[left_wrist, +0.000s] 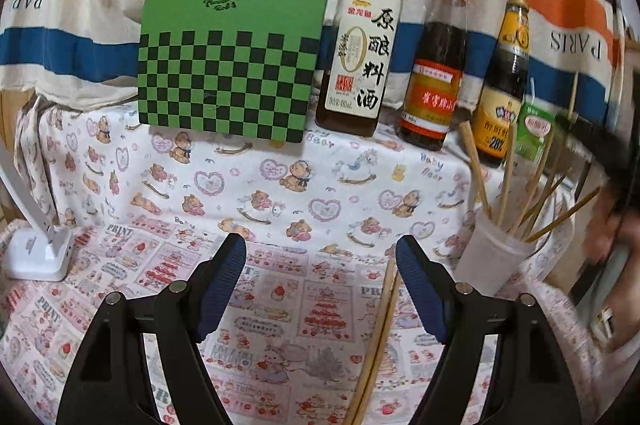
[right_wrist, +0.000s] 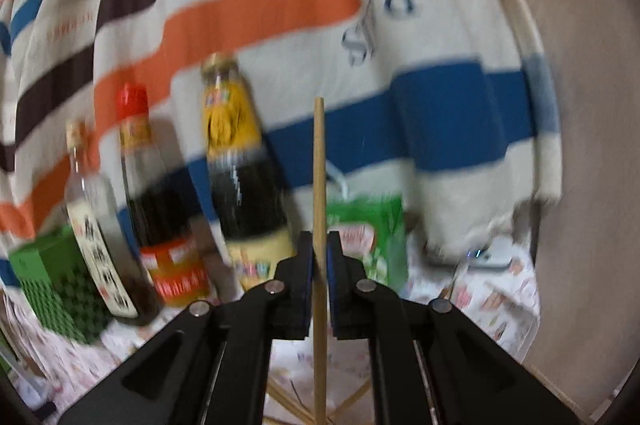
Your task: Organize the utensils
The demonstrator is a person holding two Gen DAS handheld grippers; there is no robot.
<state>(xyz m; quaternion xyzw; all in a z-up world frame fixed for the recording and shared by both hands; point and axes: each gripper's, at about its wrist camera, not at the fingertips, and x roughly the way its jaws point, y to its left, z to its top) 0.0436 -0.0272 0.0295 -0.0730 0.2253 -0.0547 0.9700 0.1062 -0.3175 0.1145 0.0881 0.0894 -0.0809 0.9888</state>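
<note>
1. The right wrist view is smeared: the bottle labels cannot be read, and the lower end of the chopstick (right_wrist: pixel 319 185) held there runs out of the bottom edge. In the left wrist view, the right edge is a dark blur where the other tool cannot be made out.
2. The left claw (left_wrist: pixel 321 283) points forward and slightly down over the printed cloth on the desk (left_wrist: pixel 280 185). The right claw (right_wrist: pixel 320 257) points nearly level toward the striped cloth (right_wrist: pixel 280 25) and three bottles (right_wrist: pixel 244 161).
3. The left claw's jaws stand wide apart and hold nothing. A pair of chopsticks (left_wrist: pixel 380 337) lies on the desk just inside its right finger; whether they touch it cannot be told.
4. The right claw is clamped on the single upright chopstick, which rises above its fingertips.
5. A translucent cup (left_wrist: pixel 490 253) holding more sticks stands ahead and right of the left claw.
</note>
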